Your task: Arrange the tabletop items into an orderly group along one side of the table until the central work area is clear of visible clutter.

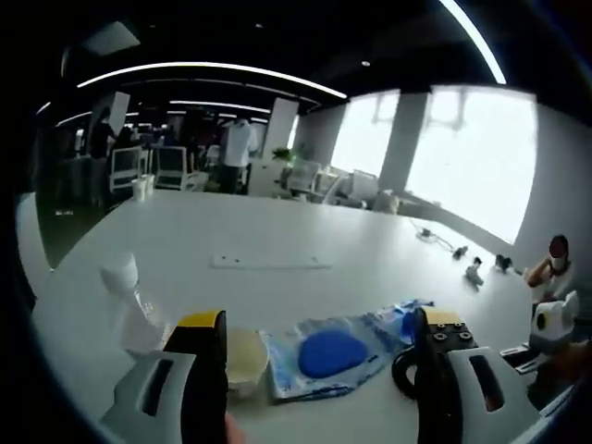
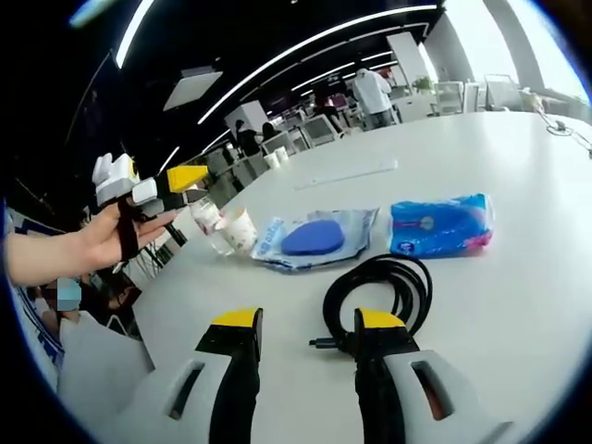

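Observation:
A row of items lies on the white table. In the right gripper view these are a clear plastic bottle, a paper cup, a clear bag holding a blue pad, a blue tissue pack and a coiled black cable. My right gripper is open, with the cable just beyond its right jaw. A hand holds my left gripper left of the bottle. In the left gripper view my left gripper is open above the cup and the bag, with the bottle to their left.
A thin flat strip lies farther along the table. Small objects and a cord sit near its far right edge. A person sits at the right. Chairs, desks and standing people fill the room behind.

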A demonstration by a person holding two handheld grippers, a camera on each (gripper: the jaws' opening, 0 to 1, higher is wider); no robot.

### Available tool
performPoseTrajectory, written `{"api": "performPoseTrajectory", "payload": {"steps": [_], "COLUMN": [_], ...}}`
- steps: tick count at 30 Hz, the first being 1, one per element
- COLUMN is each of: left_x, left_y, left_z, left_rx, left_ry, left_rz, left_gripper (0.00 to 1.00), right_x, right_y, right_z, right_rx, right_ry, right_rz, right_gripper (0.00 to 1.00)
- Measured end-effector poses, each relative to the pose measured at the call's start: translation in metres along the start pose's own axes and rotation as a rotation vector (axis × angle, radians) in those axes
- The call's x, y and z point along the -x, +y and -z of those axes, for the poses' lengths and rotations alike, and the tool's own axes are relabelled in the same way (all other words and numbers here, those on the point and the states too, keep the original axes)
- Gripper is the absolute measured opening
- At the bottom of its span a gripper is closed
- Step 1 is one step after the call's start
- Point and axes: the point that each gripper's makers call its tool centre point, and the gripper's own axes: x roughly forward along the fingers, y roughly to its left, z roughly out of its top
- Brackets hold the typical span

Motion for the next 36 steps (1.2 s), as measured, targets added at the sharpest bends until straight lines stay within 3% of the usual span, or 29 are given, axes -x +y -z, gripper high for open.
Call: {"api": "performPoseTrajectory", "payload": {"steps": [16, 36], "left_x": [-0.016, -0.028], "left_y": [-0.054, -0.072], "left_z": [0.026, 0.046], "left_rx": [-0.03, -0.018], "left_ry": [0.075, 0.131], "left_rz": [0.095, 0.114], "left_gripper": [0.76, 0.74], "right_x": [0.01, 0.015], "right_y": [-0.014, -0.029], "right_z": [-0.003, -0.006], "right_rx": [-0.025, -0.034], "right_ry": [-0.027, -0.034], "right_rz": [0.041, 0.05], "right_gripper": [0.36, 0.36]}}
